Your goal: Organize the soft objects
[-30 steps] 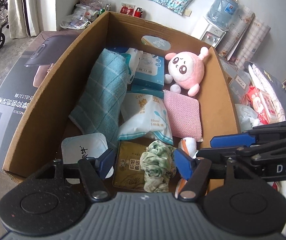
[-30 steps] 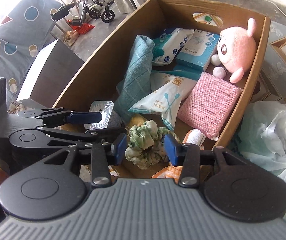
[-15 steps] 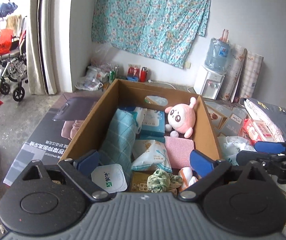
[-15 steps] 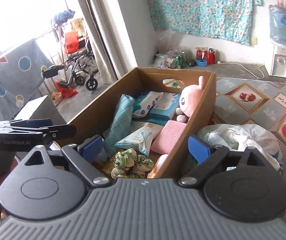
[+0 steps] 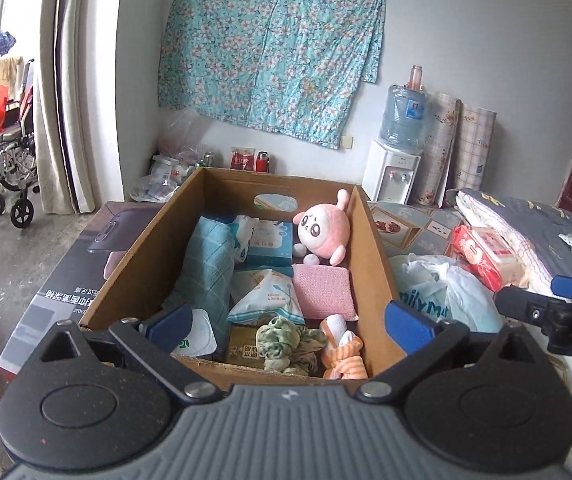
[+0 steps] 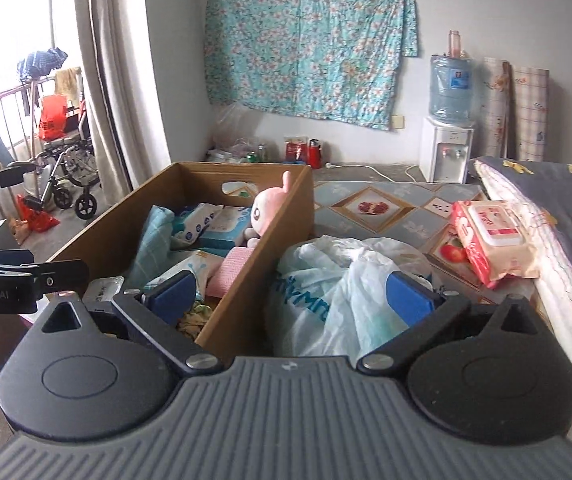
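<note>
Both grippers have pulled back from the green scrunchie (image 5: 289, 338) — left gripper (image 5: 289, 322) and right gripper (image 6: 289, 300) just spread wide, nothing held, cardboard box (image 5: 377, 256) ahead.

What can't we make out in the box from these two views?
- Left wrist: box near corners and white cup partly behind the left gripper.
- Left wrist: gold pack mostly under the scrunchie; its print is too small to read.
- Right wrist: scrunchie mostly behind the right gripper and box wall.

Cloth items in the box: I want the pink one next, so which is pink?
The flat pink knitted cloth below the plush toy; the towel is teal checked, the scrunchie green.
</note>
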The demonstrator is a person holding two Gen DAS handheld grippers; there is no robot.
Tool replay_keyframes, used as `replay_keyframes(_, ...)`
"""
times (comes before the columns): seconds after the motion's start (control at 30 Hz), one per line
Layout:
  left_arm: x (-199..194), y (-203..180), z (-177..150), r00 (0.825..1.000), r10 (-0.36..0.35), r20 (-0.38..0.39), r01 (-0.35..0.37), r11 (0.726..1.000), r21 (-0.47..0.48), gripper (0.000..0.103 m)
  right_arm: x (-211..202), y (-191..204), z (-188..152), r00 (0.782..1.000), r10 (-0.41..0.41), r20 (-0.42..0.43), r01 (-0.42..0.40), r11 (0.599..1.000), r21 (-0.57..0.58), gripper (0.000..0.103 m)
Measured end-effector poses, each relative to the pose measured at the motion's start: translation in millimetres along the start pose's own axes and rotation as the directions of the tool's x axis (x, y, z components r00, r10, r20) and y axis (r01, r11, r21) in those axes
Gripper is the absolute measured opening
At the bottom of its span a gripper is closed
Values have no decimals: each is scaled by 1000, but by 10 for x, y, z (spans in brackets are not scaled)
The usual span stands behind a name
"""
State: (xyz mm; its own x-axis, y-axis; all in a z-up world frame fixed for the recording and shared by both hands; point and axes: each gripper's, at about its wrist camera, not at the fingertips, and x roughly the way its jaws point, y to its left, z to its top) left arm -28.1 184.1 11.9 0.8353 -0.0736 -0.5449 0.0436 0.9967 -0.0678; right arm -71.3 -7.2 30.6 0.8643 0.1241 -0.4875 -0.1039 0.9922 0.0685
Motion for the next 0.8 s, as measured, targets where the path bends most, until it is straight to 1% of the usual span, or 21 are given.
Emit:
replay_keyframes(0.13,-28,-122,-32,999,24,-39,-24,1000,11,103,-124,-53,-105,999,-39,9,39,999,31,102)
replay_keyframes(0.23,-60,-177,-66,998,7,-61,-6,1000,10,103,-195,-78,-151,997,-78,8,78,996,32,102)
replay_keyframes(0.3,-78,-217,-84,998,9,-62,-9,1000,10,103,-227,-72,-153,991,-131,7,131,991,17,102)
replay_keyframes(0.37,-83,-260,-85,998,27,-59,-27,1000,7,103,-236,-57,-135,982,-189,5,189,982,1,102)
replay_keyframes(0.43,-82,-291,-81,997,47,-53,-48,999,-3,103,-258,-49,-125,974,-227,5,227,974,-11,102)
replay_keyframes(0.53,-77,-329,-80,995,96,-39,-96,995,-12,103,-311,-63,-106,971,-241,1,241,970,-17,102)
replay_keyframes(0.63,-53,-389,-72,989,141,-43,-140,990,27,103,-358,-89,-78,968,-249,9,249,968,-19,102)
replay_keyframes(0.73,-35,-422,-63,989,137,-47,-134,989,64,103,-395,-128,-74,967,-255,26,255,967,21,102)
replay_keyframes(0.8,-32,-418,-66,992,119,-50,-116,991,65,103,-421,-160,-77,970,-244,21,242,968,60,102)
